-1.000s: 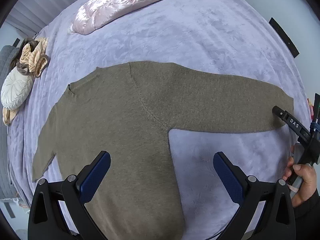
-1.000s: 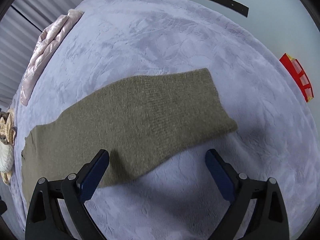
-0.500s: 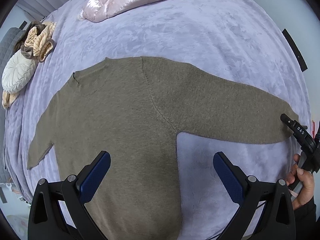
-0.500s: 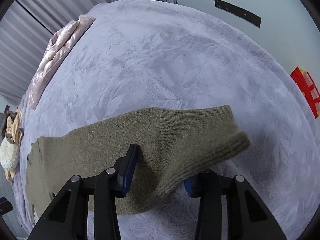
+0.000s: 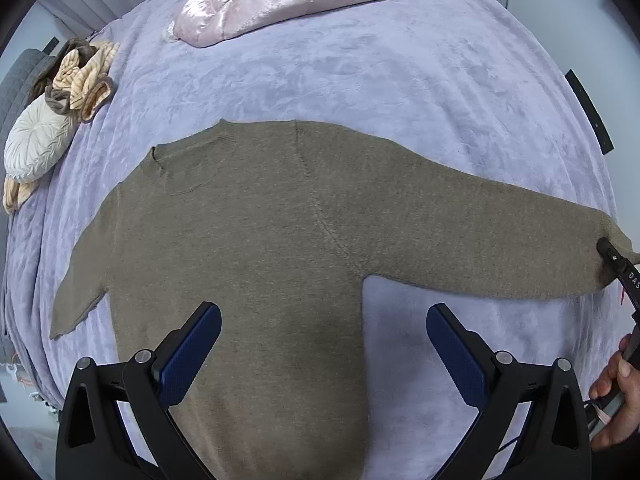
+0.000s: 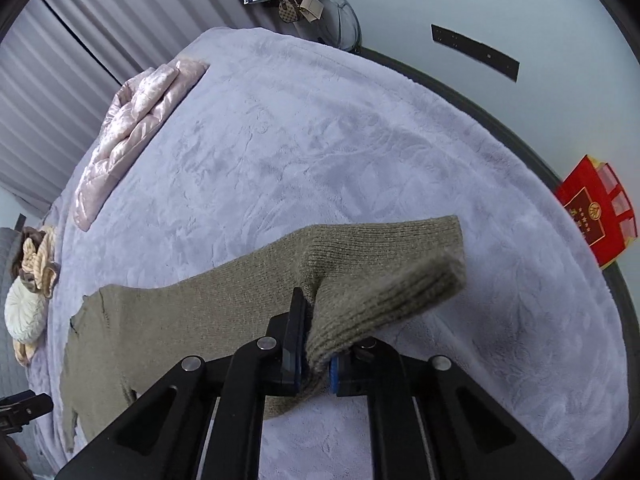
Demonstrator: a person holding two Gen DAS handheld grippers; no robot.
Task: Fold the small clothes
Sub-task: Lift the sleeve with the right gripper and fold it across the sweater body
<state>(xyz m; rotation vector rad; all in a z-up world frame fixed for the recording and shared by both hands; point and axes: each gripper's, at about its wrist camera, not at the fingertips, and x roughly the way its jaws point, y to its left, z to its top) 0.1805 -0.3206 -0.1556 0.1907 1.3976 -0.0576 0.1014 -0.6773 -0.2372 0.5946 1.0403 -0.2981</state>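
Pinching the ribbed cuff between its pads, my right gripper [image 6: 316,354] had just finished closing, and the jaws stood nearly together with the knit bunched between them. The cuff belonged to the olive sweater [image 5: 256,240], whose sleeve ran away from that gripper to the left and a little down, toward the body of the garment. The end of the cuff stuck out ahead of the pads and to their right, raised off the lilac blanket [image 6: 360,152] and casting a shadow on it.

My left gripper [image 5: 320,344] hung over the sweater's body with its jaws spread wide and nothing between them. Its left finger [image 5: 192,344] hovered over the knit of the torso; its right finger [image 5: 452,344] was over bare blanket, in the angle under the sleeve. I could not tell whether either fingertip touched the fabric. From that gripper the sweater lay flat straight ahead, the neckline up and to the left, the long sleeve stretching off to the far right where the black tip of my right gripper met its end. My right hand [image 5: 616,404] showed at the lower right edge, wrapped around the handle.
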